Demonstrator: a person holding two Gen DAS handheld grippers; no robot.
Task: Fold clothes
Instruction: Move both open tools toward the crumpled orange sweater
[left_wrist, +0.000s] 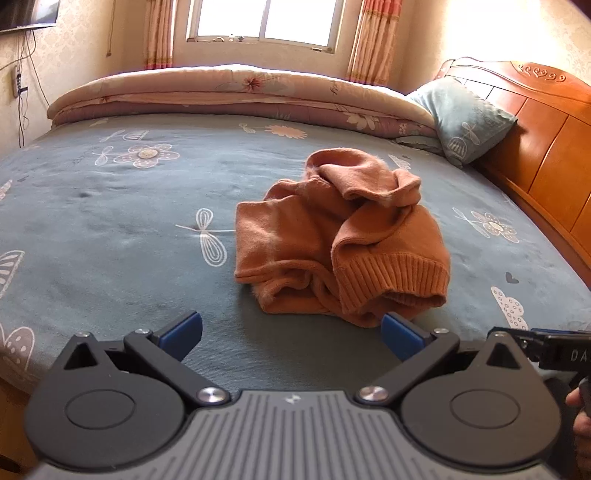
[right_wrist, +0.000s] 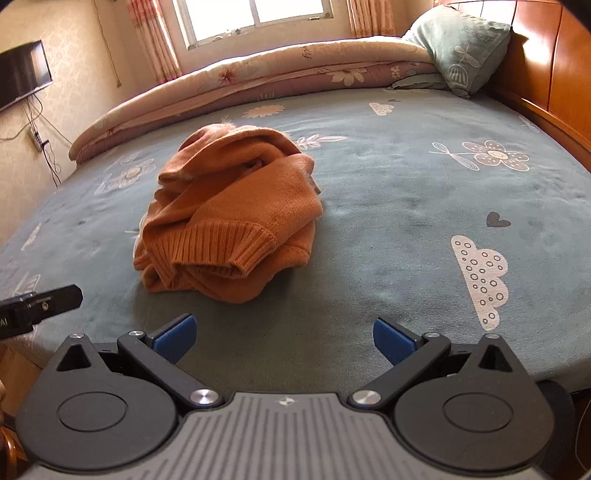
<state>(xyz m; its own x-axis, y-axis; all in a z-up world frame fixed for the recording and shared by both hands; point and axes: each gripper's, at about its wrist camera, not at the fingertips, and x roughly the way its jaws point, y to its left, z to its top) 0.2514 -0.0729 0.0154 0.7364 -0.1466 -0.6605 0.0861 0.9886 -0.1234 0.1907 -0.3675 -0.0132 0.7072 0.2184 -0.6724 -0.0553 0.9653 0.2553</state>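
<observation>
Left wrist view: the left gripper (left_wrist: 291, 334) hangs over the near edge of the bed (left_wrist: 110, 206), blue pads spread wide, holding nothing. At the right border part of the right gripper (right_wrist: 282, 339) and a bit of a hand (left_wrist: 581, 417) are cut off. That gripper is likewise wide apart and empty. Just beyond both lies the orange sweater (left_wrist: 332, 236), crumpled in a heap mid-bed, ribbed hem nearest; its sleeves are buried in the folds. Farther back sit a rolled quilt (left_wrist: 229, 92), a pillow (left_wrist: 465, 118) and a window (left_wrist: 266, 22).

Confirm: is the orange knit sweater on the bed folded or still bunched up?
Bunched up. The orange knit sweater lies in a crumpled heap, its ribbed cuff flopped over loose folds.
</observation>
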